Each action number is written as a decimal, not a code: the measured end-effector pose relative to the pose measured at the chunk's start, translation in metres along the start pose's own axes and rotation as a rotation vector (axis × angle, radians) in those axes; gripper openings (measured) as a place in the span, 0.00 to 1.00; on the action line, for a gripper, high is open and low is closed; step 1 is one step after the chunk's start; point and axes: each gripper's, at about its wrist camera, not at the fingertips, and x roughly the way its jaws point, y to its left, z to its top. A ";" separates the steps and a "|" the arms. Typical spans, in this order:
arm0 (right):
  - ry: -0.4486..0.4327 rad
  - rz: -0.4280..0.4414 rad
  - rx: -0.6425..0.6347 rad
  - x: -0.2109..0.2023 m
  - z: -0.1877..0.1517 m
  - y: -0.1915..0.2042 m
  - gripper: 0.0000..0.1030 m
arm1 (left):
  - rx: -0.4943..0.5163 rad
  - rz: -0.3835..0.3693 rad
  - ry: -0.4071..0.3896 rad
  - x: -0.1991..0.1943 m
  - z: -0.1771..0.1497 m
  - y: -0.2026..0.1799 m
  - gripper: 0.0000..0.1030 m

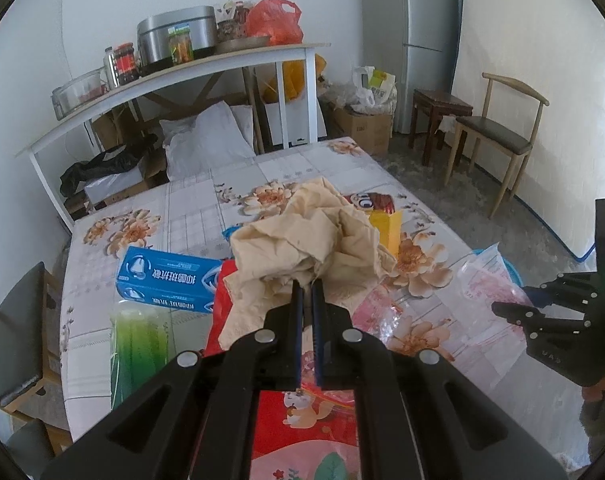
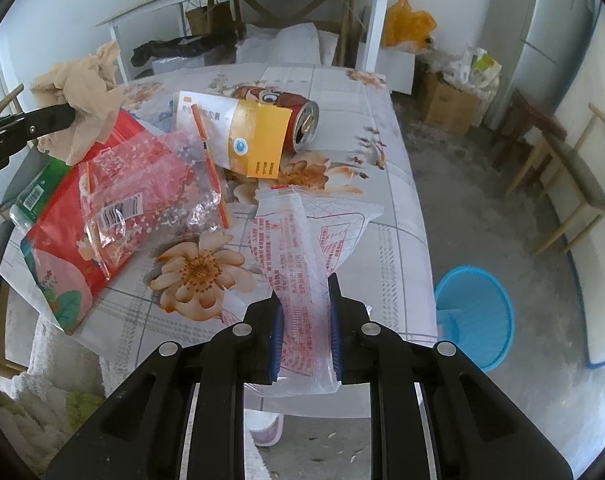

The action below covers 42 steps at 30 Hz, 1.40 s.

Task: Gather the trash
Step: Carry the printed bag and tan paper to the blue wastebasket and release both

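The left gripper (image 1: 307, 286) is clamped on a crumpled beige paper towel (image 1: 302, 236), its jaws almost together on a fold of it. In the right wrist view the towel (image 2: 82, 96) hangs from the left gripper's black fingertips, lifted above the left side of the table (image 2: 382, 184).

The right gripper (image 2: 305, 312) is clamped on a clear plastic bag with red print (image 2: 302, 240). The bag is pinched between the blue pads (image 2: 334, 320), and its far end spreads out over the flowered tablecloth.

The rest of the trash lies on the table. A red snack bag (image 2: 58, 216) lies at the left, with a clear zip bag with red dots (image 2: 142, 200) on top of it. Beyond them a white and yellow box (image 2: 246, 136) rests against a red drink can (image 2: 294, 116) that lies on its side. In the left wrist view a blue carton (image 1: 166, 280) and a green bottle (image 1: 138, 348) lie near the table's left edge.

A blue waste basket (image 2: 474, 312) stands on the floor just beside the table's right edge.
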 end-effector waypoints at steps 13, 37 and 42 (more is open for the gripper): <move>-0.087 0.165 0.186 -0.028 -0.005 -0.060 0.17 | 0.012 -0.112 -0.074 -0.029 0.032 -0.035 0.04; 0.026 0.058 0.883 0.044 -0.076 -0.293 0.17 | 0.002 -0.627 0.494 0.208 0.124 -0.273 0.04; 0.097 0.033 1.013 0.087 -0.099 -0.331 0.17 | -0.033 -0.648 0.671 0.274 0.111 -0.319 0.04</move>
